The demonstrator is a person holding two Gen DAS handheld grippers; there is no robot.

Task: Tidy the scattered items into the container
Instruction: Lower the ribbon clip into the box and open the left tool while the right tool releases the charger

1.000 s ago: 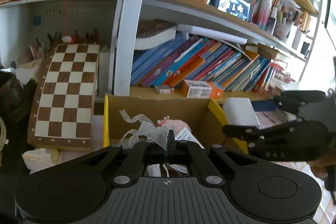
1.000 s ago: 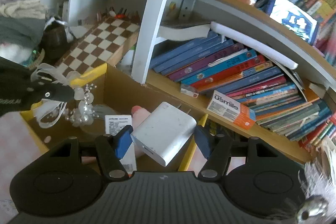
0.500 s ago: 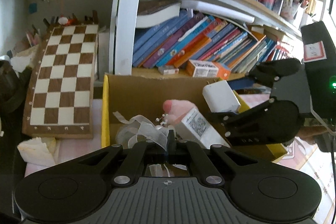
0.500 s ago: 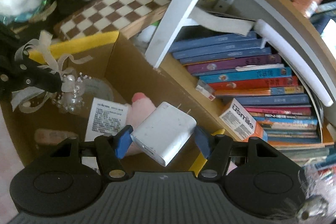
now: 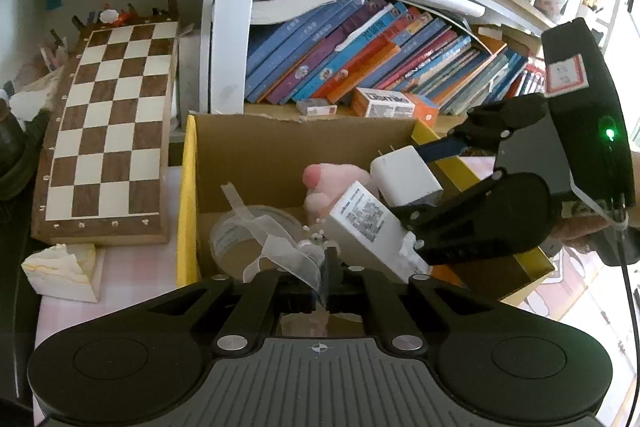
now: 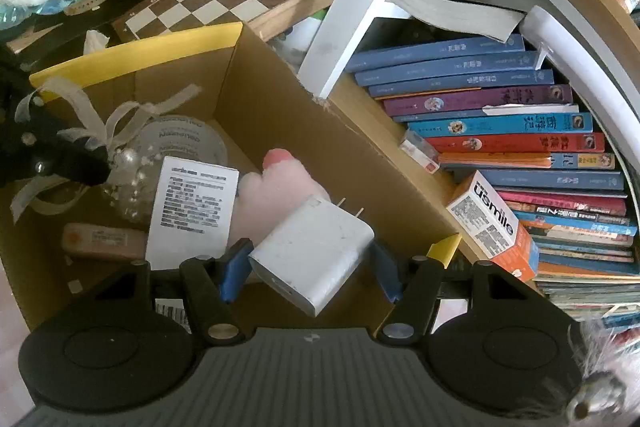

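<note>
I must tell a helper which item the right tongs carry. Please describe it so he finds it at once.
Look at the cardboard box below the bookshelf. Above its right side, the right tongs grip a white charger. Unlike the flat labelled white box nearby, it is blank, with two metal prongs.

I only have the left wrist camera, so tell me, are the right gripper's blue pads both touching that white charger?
Observer: In the right wrist view the right gripper has its left pad against the charger; the right pad shows a small gap.
Operator: Is the charger over the box?
Observer: Yes, it hangs above the cardboard box, near the pink plush toy.
Operator: What lies on the box floor that I miss?
Observer: A flat peach-coloured packet lies beside the white labelled box.
</note>
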